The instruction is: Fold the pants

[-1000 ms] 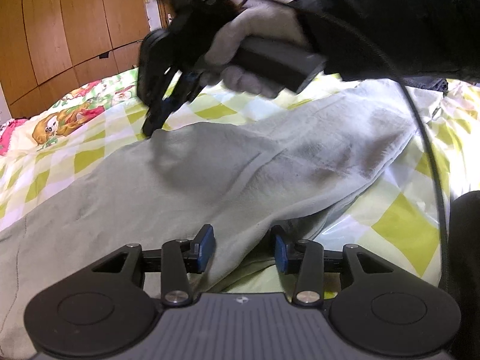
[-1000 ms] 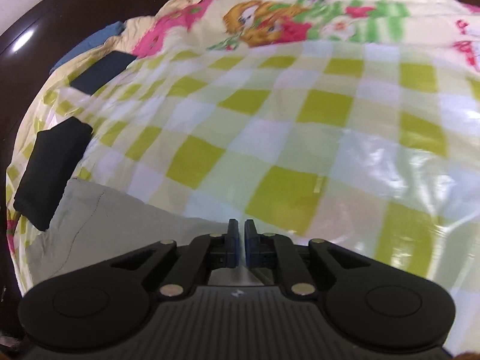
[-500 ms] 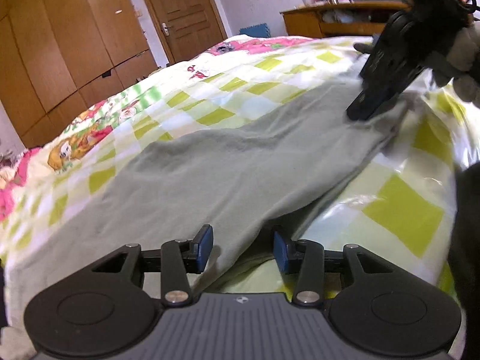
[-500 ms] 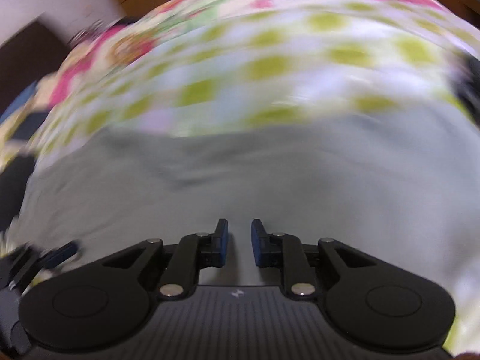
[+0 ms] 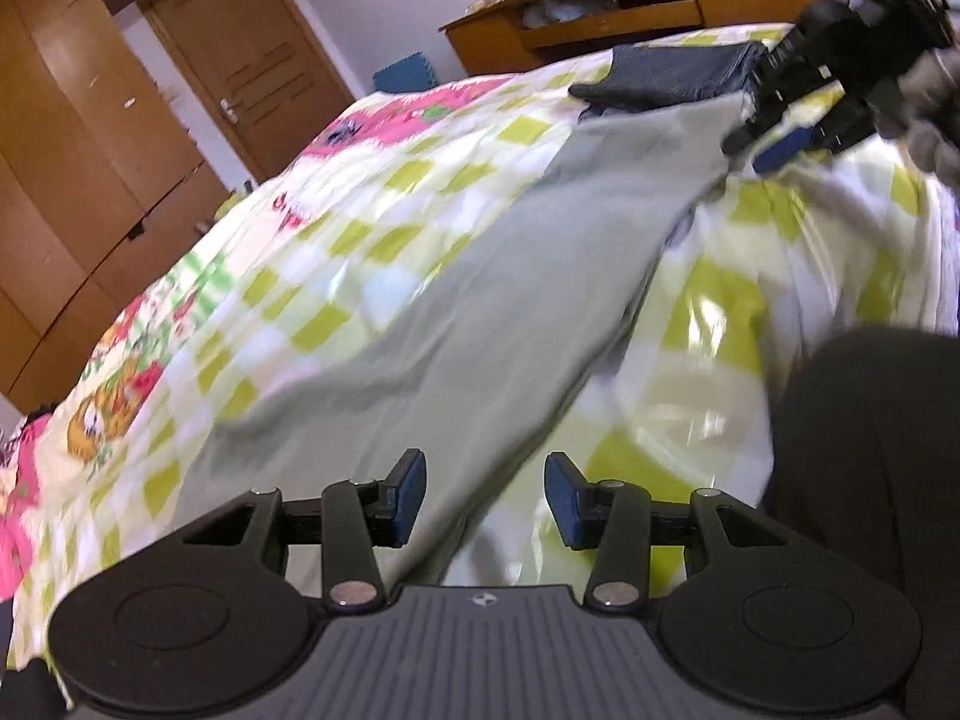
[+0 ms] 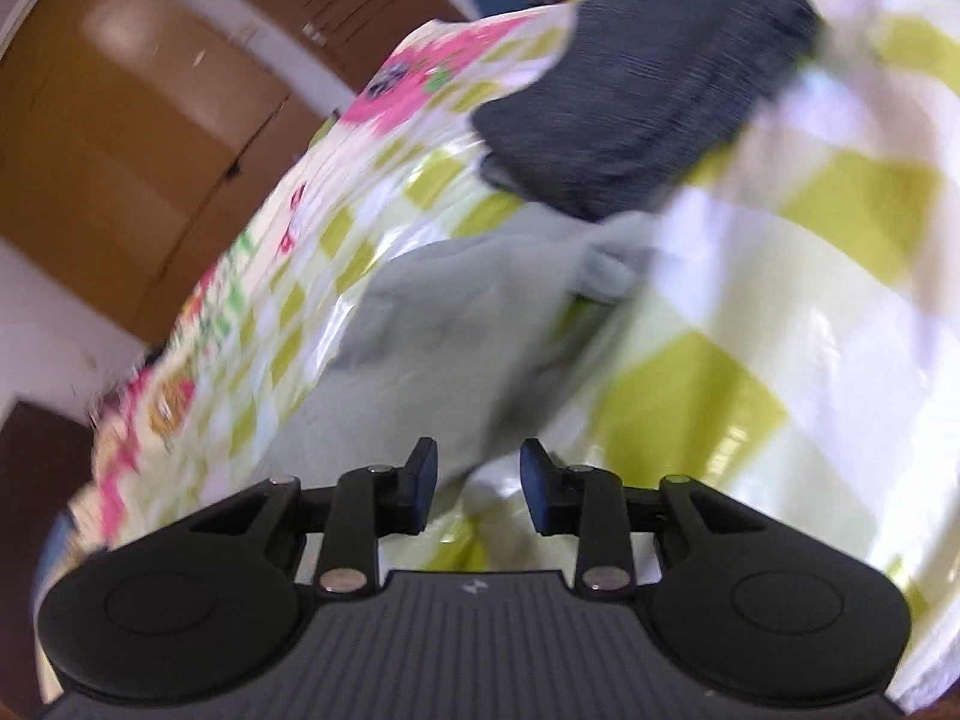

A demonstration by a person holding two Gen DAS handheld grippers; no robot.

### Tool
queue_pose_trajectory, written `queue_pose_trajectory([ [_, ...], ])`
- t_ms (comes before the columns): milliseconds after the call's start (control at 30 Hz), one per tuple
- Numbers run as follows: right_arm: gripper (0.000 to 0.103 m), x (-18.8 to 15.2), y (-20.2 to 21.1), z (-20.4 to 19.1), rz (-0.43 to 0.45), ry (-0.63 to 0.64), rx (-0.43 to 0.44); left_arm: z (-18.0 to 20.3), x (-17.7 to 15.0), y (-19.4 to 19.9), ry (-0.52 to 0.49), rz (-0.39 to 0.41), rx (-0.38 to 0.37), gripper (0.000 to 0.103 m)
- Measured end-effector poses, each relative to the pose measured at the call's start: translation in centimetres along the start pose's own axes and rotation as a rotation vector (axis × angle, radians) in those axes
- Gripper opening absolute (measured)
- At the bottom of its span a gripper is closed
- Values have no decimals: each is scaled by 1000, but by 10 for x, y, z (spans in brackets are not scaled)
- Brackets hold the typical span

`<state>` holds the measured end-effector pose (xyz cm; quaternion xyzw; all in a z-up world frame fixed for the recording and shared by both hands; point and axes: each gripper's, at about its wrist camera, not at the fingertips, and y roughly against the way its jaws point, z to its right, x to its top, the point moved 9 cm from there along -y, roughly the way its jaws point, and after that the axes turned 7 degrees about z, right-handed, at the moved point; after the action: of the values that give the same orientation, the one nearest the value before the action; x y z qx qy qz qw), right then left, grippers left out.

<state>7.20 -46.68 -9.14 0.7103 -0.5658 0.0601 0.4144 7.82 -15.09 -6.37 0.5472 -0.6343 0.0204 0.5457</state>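
closest to me, the left gripper (image 5: pixel 485 498) hangs over the near end of the pants (image 5: pixel 480 312), its blue pads (image 5: pixel 411 495) standing apart; the pale green cloth passes between them, but the pads do not press on it. the pants lie stretched on the bedspread (image 5: pixel 708 312), a glossy cover of yellow-green and white squares with pink cartoon prints along its far edge. their long axis runs as a diagonal in the left wrist view, from the lower left by that gripper up and away to the upper right, where the narrow end reaches the right gripper (image 5: pixel 765 147). one side edge is rumpled and lifts a little off the cover (the motion blur makes the seams hard to read).

at that far end a gloved hand (image 5: pixel 930 114) holds the right gripper, whose jaws have just been opening. from its own camera the right gripper (image 6: pixel 478 489) shows a clear gap between the pads, with a fold of green cloth and bare bedspread below and nothing pinched.

just beyond the pants' far end lies a folded dark grey garment (image 5: pixel 666 75), touching or nearly touching the green cloth. further off stand a wooden desk (image 5: pixel 630 6), a brown door (image 5: pixel 252 66) and a tall wardrobe (image 5: pixel 66 138) against the wall.
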Motion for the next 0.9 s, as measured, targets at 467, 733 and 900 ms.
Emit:
queue_pose_trajectory([
  [467,41,38,-34,20,145,-229,85,49,47,-34,-106,27,-73,58],
  [733,30,64,-80,9,105,-224,128,50,53,-40,-131,17,-63,58],
  [900,4,104,-32,-27,251,-142,235,42,69,-42,-116,57,-42,58],
])
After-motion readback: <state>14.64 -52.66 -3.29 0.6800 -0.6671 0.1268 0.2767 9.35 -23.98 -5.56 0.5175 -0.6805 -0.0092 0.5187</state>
